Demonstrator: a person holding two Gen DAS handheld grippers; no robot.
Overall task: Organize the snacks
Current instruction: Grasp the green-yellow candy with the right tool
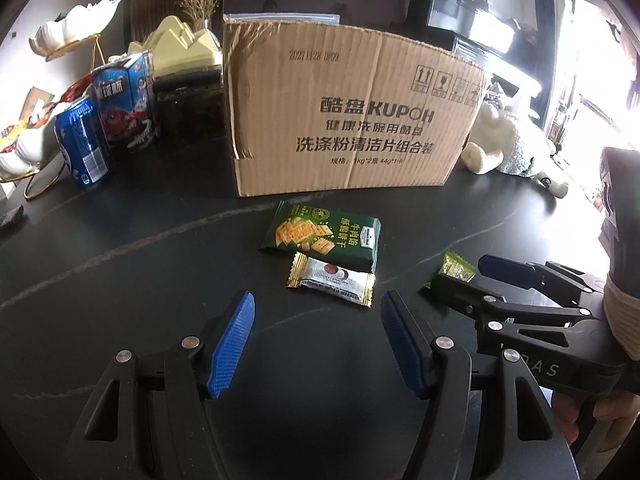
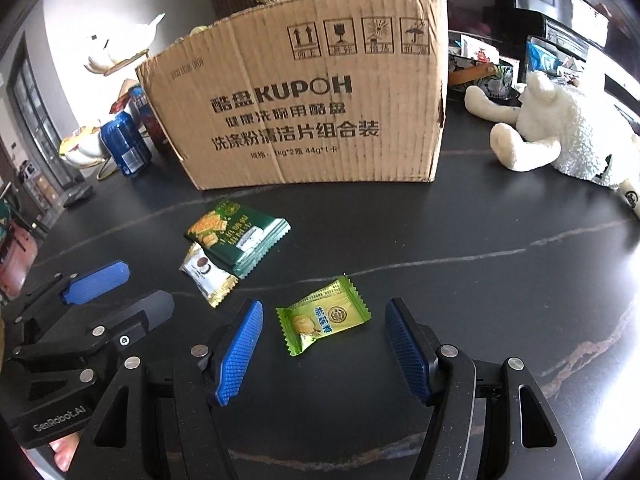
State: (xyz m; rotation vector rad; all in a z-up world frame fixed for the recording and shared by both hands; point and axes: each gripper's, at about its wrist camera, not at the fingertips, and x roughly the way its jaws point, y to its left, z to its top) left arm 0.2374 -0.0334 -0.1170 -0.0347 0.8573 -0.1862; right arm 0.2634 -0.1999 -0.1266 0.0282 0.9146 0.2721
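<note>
A dark tabletop (image 2: 460, 240) with pale veins running across it carries everything here, and a wide bare stretch of it lies open in the foreground and off to the right. A tall cardboard box (image 1: 344, 120) printed with dark lettering stands upright at the back and closes off the far side of that stretch. To the left of the box stand a blue can (image 1: 82, 144) and a blue carton (image 1: 126, 100), close together near the tabletop's left edge. To the right of the box a white plush toy (image 2: 560, 136) lies on its side. Three snacks lie in front of the box. A dark green cracker packet (image 1: 324, 236) lies flat nearest the box. A small white and gold wrapper (image 1: 332, 280) lies just in front of it, with one end tucked against the packet's edge. A light green candy wrapper (image 2: 322, 316) with crimped ends lies apart from those two, to their right. The left gripper (image 1: 316, 344) hangs over bare tabletop just short of the white and gold wrapper, its blue ridged pads apart and nothing between them. The right gripper (image 2: 324, 344) hangs just in front of the green candy, its pads also apart, with the candy lying just beyond the gap, untouched. The two grippers sit side by side, near each other.
</note>
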